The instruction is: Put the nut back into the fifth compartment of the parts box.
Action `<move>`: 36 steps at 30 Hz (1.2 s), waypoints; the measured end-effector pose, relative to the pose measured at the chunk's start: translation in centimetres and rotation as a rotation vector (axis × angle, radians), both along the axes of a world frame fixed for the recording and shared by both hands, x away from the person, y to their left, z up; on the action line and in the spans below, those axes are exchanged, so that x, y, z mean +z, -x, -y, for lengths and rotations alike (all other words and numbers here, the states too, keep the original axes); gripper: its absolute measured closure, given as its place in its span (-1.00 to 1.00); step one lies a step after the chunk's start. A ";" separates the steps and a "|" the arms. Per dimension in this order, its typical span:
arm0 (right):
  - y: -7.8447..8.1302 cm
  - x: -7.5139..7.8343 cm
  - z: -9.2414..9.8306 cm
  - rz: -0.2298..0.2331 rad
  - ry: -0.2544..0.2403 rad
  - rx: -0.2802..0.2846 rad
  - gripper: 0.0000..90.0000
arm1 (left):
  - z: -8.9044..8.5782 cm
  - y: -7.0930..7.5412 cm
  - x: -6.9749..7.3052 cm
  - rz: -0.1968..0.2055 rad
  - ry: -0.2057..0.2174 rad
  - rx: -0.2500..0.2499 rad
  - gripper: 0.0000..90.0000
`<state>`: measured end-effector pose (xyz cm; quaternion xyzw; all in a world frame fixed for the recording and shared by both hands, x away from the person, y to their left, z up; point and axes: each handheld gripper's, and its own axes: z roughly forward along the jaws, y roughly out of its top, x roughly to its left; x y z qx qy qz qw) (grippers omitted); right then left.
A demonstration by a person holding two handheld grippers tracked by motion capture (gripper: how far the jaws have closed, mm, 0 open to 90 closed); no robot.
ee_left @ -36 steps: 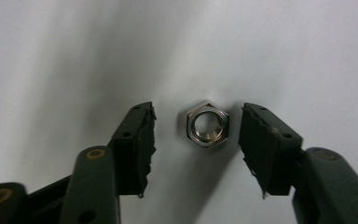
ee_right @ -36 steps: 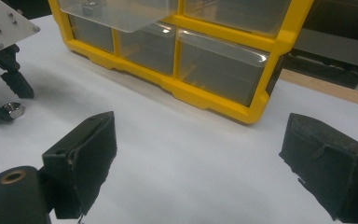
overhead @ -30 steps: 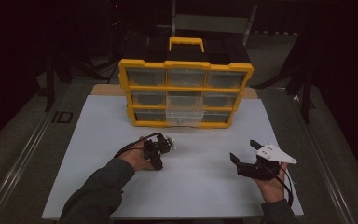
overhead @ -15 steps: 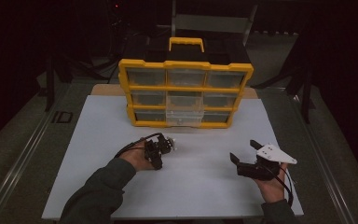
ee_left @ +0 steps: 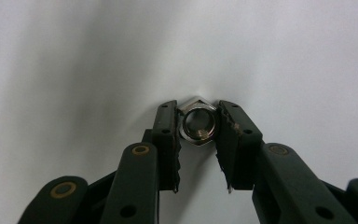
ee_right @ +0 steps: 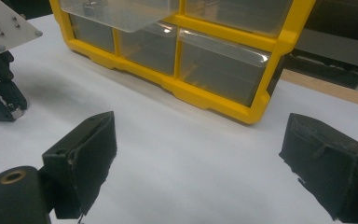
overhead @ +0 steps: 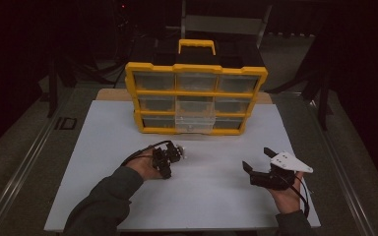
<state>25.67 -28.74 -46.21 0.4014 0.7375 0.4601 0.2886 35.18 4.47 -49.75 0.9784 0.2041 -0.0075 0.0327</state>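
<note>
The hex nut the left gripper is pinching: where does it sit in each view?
High view: not discernible; the left gripper sits left of centre on the white sheet.
Left gripper view: hex nut at centre, pinched between the jaw tips.
Right gripper view: a small metallic glint at the far left edge, at the left gripper's tips.
Shared landmark: the white sheet.

surface: white table [overhead: 103, 196]; on it: yellow drawer organizer [overhead: 196, 98] at far edge; steel nut [ee_left: 197, 122] near front-left
</note>
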 end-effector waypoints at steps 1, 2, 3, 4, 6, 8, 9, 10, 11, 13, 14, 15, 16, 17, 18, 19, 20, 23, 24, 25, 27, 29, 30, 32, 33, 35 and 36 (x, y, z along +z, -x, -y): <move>0.0 0.0 0.0 0.000 0.001 0.000 -0.77 | 0.0 0.0 0.0 0.003 0.001 -0.002 0.55; 0.0 0.0 0.0 -0.001 0.000 0.000 -0.77 | 0.0 0.1 0.0 0.005 0.001 -0.002 0.55; 0.0 0.0 0.0 -0.001 -0.001 0.001 -0.77 | 0.0 0.1 0.0 0.007 0.002 -0.004 0.55; 0.0 0.0 0.0 -0.001 0.000 0.001 -0.77 | 0.0 0.1 0.0 0.007 0.003 -0.005 0.55; 0.0 0.0 0.0 0.000 -0.001 0.000 -0.77 | 0.0 0.0 0.0 0.004 0.006 -0.006 0.56; 0.0 0.0 0.0 0.001 -0.002 -0.001 -0.77 | -0.1 0.0 0.0 0.002 0.009 -0.009 0.56; 0.0 0.0 0.0 0.000 -0.002 -0.001 -0.77 | -0.1 0.0 0.0 0.000 0.011 -0.010 0.56; 0.0 0.0 0.1 0.000 -0.002 -0.001 -0.77 | -0.2 -0.1 0.0 -0.004 0.015 -0.008 0.56; 0.0 0.0 0.1 -0.001 -0.002 -0.001 -0.77 | -0.2 -0.1 0.0 -0.007 0.022 -0.007 0.56; 0.0 0.0 0.1 0.000 -0.002 -0.002 -0.77 | -0.3 -0.2 0.1 -0.010 0.025 -0.007 0.56; 0.0 0.0 0.1 -0.001 -0.002 -0.002 -0.77 | -0.3 -0.2 0.1 -0.011 0.028 -0.007 0.56; 0.0 0.0 0.1 -0.001 -0.002 -0.002 -0.77 | -0.3 -0.2 0.2 -0.007 0.040 0.002 0.56; 0.0 0.0 0.1 -0.002 -0.003 -0.002 -0.77 | -0.3 -0.1 0.3 -0.006 0.043 0.003 0.56; 0.0 0.0 0.1 -0.002 -0.003 -0.002 -0.77 | -0.3 -0.1 0.4 -0.006 0.048 0.005 0.56; 0.0 0.0 0.1 -0.002 -0.002 -0.002 -0.77 | -0.4 -0.1 0.5 -0.001 0.048 0.001 0.56; 0.0 0.0 0.1 -0.001 -0.002 -0.002 -0.77 | -0.4 -0.1 0.8 0.004 0.052 0.004 0.56; 0.0 0.0 0.1 -0.001 -0.002 -0.002 -0.77 | -0.4 -0.1 0.8 0.004 0.052 0.004 0.56; 0.0 0.0 0.1 -0.001 -0.003 -0.002 -0.77 | -0.5 -0.1 1.4 0.015 0.067 0.008 0.55; 0.0 0.0 0.1 -0.002 -0.003 -0.002 -0.77 | -0.6 -0.1 1.6 0.019 0.069 0.011 0.56; 0.0 0.0 0.1 -0.002 -0.002 -0.002 -0.77 | -0.6 -0.1 1.9 0.028 0.076 0.010 0.56; 0.0 0.0 0.1 -0.001 -0.002 -0.001 -0.77 | -0.7 -0.2 2.3 0.032 0.082 0.007 0.56; 0.0 0.0 0.1 0.000 -0.002 -0.001 -0.77 | -0.7 -0.2 2.6 0.036 0.087 0.007 0.56; 0.0 0.0 0.1 -0.001 -0.002 -0.002 -0.77 | -0.7 -0.2 2.8 0.038 0.087 0.006 0.56; 0.0 0.0 0.1 -0.001 -0.002 -0.002 -0.77 | -0.7 -0.2 3.1 0.047 0.086 0.005 0.56; 0.0 0.0 0.1 -0.001 -0.003 -0.001 -0.77 | -0.7 -0.2 3.3 0.049 0.090 0.004 0.56; 0.0 0.0 0.1 0.000 -0.002 -0.001 -0.77 | -0.6 -0.2 3.7 0.054 0.090 -0.002 0.56; 0.0 0.0 0.1 0.000 -0.002 -0.001 -0.77 | -0.6 -0.2 3.9 0.059 0.091 -0.003 0.56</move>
